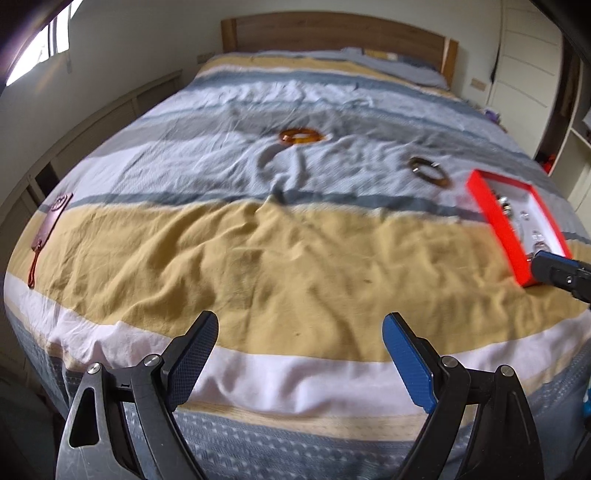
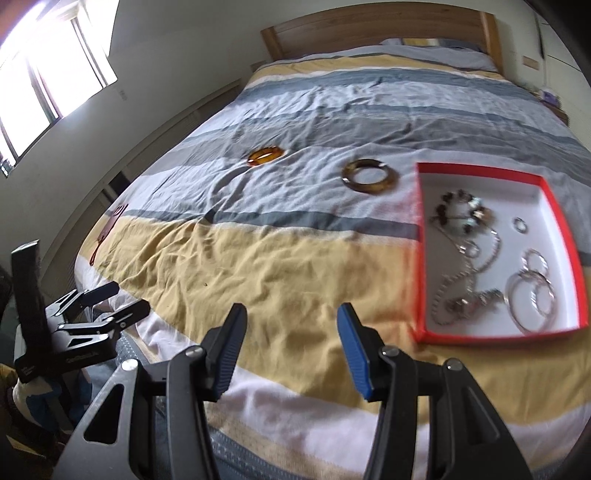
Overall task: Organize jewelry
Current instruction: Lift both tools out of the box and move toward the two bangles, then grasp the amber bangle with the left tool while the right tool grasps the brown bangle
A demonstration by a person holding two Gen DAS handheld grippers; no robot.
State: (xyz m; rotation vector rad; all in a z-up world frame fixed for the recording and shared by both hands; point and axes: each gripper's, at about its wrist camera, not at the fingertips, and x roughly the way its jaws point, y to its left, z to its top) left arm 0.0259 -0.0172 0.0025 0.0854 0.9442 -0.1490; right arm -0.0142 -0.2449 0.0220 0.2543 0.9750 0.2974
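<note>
A red box (image 2: 425, 258) with a white inside lies on the bed at the right; in it are a beaded bracelet (image 2: 461, 212), silver chains (image 2: 461, 284), silver hoops (image 2: 532, 295) and a small ring (image 2: 520, 223). An amber bangle (image 2: 265, 156) and a brown bangle (image 2: 369, 175) lie on the grey-blue stripes beyond. My left gripper (image 1: 300, 325) hangs open over the bed's near edge, nothing between its fingers. My right gripper (image 2: 291, 314) is open too, empty, left of the box. The red box (image 1: 495, 218), amber bangle (image 1: 301, 136) and brown bangle (image 1: 430, 171) show in the left wrist view.
The striped bedspread (image 1: 258, 251) is wrinkled. A brown leather tag with a cord (image 1: 50, 225) lies near the bed's left edge. A wooden headboard (image 1: 332, 31) and pillows are at the far end. A window (image 2: 40, 85) is on the left wall, cupboards (image 1: 532, 59) on the right.
</note>
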